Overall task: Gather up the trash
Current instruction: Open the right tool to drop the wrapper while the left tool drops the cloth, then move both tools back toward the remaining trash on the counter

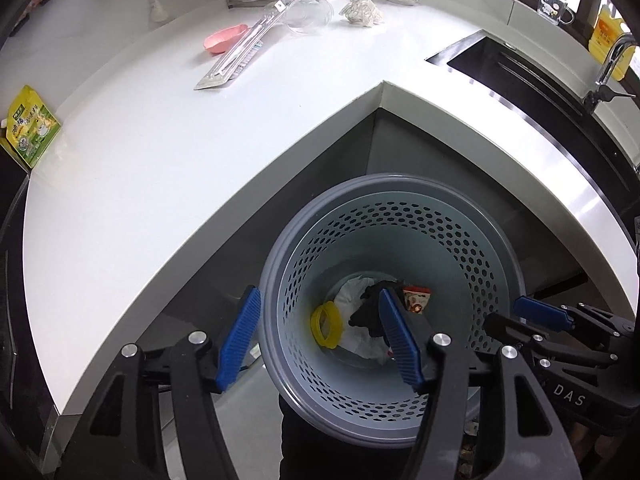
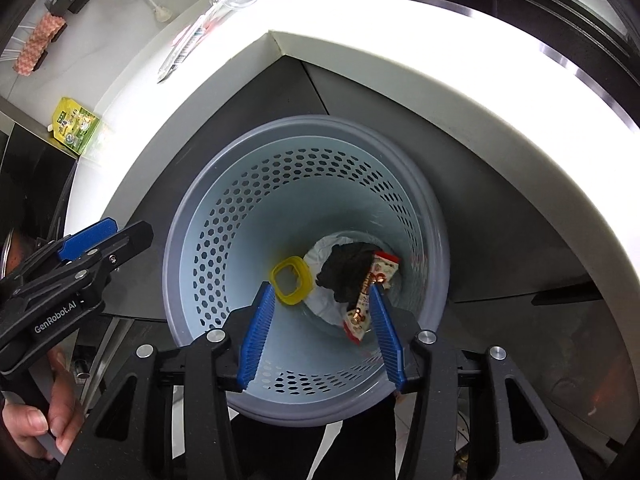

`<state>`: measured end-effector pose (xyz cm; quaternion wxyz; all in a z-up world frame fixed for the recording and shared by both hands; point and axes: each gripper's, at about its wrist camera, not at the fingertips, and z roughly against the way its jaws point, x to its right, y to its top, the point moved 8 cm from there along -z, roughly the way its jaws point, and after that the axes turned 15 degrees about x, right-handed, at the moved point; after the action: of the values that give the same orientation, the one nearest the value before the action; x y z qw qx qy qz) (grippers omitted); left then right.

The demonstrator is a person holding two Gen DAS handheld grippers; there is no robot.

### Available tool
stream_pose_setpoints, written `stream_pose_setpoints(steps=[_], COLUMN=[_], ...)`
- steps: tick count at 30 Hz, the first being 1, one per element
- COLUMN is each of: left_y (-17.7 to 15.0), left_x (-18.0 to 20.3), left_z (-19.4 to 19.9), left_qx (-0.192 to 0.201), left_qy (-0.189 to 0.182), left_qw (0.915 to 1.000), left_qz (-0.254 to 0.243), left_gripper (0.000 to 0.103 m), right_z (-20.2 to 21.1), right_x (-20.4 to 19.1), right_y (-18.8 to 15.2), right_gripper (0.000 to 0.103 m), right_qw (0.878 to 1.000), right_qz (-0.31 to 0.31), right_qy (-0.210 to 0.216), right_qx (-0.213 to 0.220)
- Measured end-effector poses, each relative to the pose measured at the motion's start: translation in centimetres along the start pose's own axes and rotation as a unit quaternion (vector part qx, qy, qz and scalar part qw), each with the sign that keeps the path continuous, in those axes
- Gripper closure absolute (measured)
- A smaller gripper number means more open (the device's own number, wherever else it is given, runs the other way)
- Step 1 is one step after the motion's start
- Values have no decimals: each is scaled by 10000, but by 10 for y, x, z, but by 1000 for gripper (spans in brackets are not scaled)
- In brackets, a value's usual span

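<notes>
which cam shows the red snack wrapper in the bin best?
Right wrist. The red snack wrapper lies almost fully exposed, print readable, on the black rag at the bin bottom. In the left wrist view only its top end shows; the left gripper's finger covers the rest.

"DAS" in white letters on black body of right gripper (image 1: 536, 312), seen from left wrist view. "GenRobot.AI" in white on black body of left gripper (image 2: 100, 240), right wrist view. Green-yellow pouch (image 1: 30, 132) on counter: printed characters, too small to read. Red-white wrapper (image 2: 370, 296) in bin: print illegible.
</notes>
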<state>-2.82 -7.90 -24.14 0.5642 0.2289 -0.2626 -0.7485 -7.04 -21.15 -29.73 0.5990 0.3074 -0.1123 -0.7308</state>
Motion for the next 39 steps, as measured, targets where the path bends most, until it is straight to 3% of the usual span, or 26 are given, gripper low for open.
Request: stream_pose_setpoints(steps=[9,24,39], left_y=[15,62,121], left_x=[-3,-18,-61], left_z=[15,47,57], left_qx=[129,593,1042], left_qy=[67,162,190], left_qw=[9999,9979,9940], left_qz=[22,178,263], left_gripper=[42,33,27], right_z=[15,46,42], right_x=[-7,-30,-55], right_y=[13,46,112], right_gripper=[56,53,50], right_qw=[9997,9974,9940], right_qz=[88,151,144], right_qy=[123,377,379], right_qx=[186,594,1018])
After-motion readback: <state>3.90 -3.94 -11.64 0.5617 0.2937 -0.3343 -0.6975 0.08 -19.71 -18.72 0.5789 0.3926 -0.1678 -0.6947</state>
